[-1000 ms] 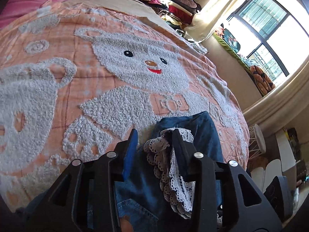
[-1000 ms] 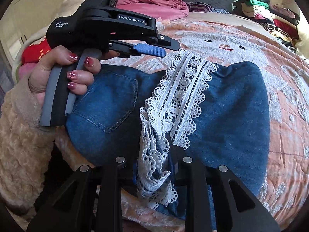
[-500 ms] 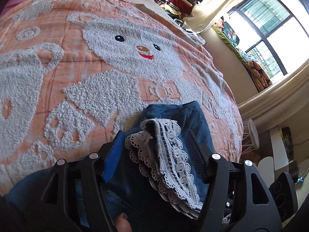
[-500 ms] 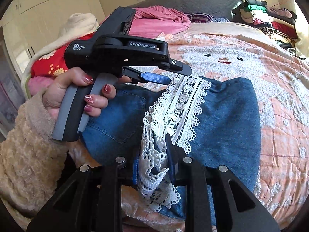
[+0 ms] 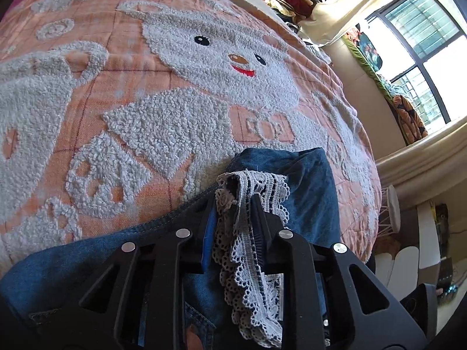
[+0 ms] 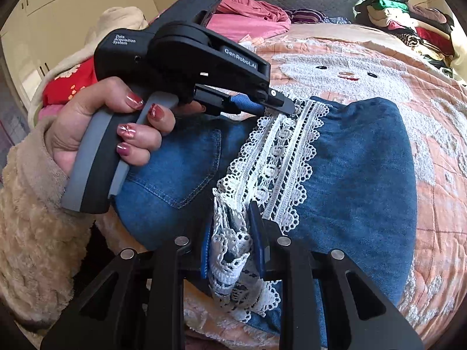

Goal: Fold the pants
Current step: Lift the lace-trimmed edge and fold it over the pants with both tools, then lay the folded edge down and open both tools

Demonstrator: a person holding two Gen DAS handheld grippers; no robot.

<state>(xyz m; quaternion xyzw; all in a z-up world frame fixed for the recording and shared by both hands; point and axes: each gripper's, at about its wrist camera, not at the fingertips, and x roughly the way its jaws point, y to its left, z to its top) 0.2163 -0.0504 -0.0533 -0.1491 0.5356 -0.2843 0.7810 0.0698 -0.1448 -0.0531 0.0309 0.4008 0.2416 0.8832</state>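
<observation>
Both claws on the lace-trimmed denim pants.
My left claw closing on lace hem; right claw pinching lace, probably both layers.

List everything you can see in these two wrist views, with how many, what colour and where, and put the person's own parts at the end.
Pants: one, blue denim, lying on the bed.
Lace trim: one strip, white, on the pants.
Bedspread: one, orange with a white fleecy bear, covering the bed.
Clothes pile: one, mixed colours, far corner of the bed.
Pink bedding: one heap, at the head of the bed.
Window: one, dark frame, right of the bed.
Left gripper: one, black with blue pads, jaws closing, lace between them.
Right gripper: one, black with blue pads, shut on the lace's near end.
Left hand: one, painted nails, beige fleecy sleeve, holding the left gripper's handle.
</observation>
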